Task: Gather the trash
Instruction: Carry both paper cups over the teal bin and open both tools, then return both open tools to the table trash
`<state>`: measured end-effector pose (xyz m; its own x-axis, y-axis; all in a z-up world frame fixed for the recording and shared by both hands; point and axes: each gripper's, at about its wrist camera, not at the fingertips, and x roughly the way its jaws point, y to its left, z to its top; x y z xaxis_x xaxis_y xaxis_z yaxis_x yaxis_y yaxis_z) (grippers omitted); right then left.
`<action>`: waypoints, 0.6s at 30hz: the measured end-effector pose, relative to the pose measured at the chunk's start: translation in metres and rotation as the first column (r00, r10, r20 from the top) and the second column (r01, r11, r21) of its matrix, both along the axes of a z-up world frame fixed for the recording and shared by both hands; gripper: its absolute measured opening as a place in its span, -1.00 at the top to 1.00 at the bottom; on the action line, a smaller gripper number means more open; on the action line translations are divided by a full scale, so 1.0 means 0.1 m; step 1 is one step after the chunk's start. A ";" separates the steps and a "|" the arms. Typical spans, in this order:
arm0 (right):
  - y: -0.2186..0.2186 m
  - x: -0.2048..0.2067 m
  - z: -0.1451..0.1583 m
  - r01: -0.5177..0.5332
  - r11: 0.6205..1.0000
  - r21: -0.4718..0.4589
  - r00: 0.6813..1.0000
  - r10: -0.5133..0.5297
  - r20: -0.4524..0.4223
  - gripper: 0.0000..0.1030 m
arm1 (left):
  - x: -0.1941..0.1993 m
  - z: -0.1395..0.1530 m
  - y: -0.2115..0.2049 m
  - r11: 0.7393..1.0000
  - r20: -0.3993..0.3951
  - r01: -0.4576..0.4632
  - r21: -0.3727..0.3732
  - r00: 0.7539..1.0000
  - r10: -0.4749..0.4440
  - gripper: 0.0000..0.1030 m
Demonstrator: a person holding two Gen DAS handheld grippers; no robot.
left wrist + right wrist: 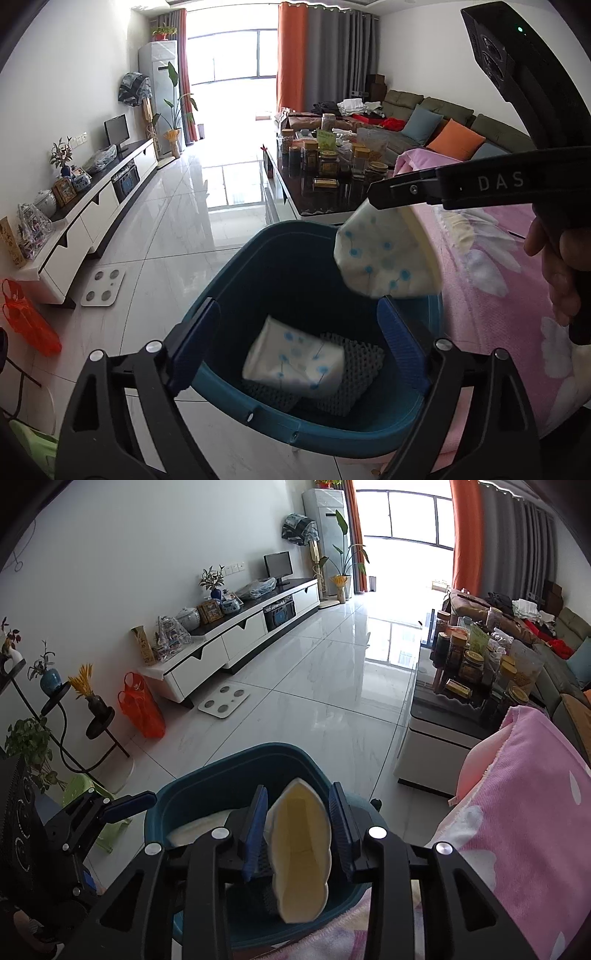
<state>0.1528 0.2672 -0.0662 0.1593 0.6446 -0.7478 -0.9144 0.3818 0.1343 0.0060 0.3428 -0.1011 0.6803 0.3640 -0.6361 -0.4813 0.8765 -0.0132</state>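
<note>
Both tongs hang over the teal bin, which stands on the tiled floor just left of the pink blanket. Left tongs stand wide with nothing between the pads; below them, inside the bin, a folded white pad with blue dots lies blurred on top of a grey foam net, so I judge it is just dropping or settling there. Right tongs are narrower, and a second dotted pad sits between their blue fingers; from the right wrist view its yellowish inner side faces me. A gap shows on either side of that pad there, so the pads do not seem to press it, though where it touches I cannot tell.

This is the dropping step: one piece of trash is in the bin, the other is at the point of release above the bin's near right rim. Next I would spread the right tongs clear, keeping them over the opening so the pad falls inside and not onto the blanket, then lift both away to look for more trash.
</note>
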 end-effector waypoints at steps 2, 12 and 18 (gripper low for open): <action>-0.04 0.03 0.03 0.016 1.000 0.015 1.000 -0.016 -0.001 0.26 | 0.02 0.01 0.03 1.000 0.001 -0.004 0.000 1.000 0.004 -0.68; -0.47 0.06 0.30 0.058 0.991 0.124 0.998 -0.056 -0.018 0.03 | -0.20 0.43 -0.05 0.999 0.113 -0.032 0.008 0.993 0.030 -0.87; -0.89 -0.09 0.56 0.072 0.973 0.218 0.996 -0.082 0.039 -0.36 | -0.26 0.87 -0.29 0.999 0.214 -0.022 0.042 0.977 0.013 -0.89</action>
<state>0.1442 0.1780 -0.0107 0.2467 0.7743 -0.5827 -0.8907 0.4182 0.1786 -0.0196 0.3136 -0.0139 0.7922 0.4017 -0.4595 -0.4868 0.8699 -0.0788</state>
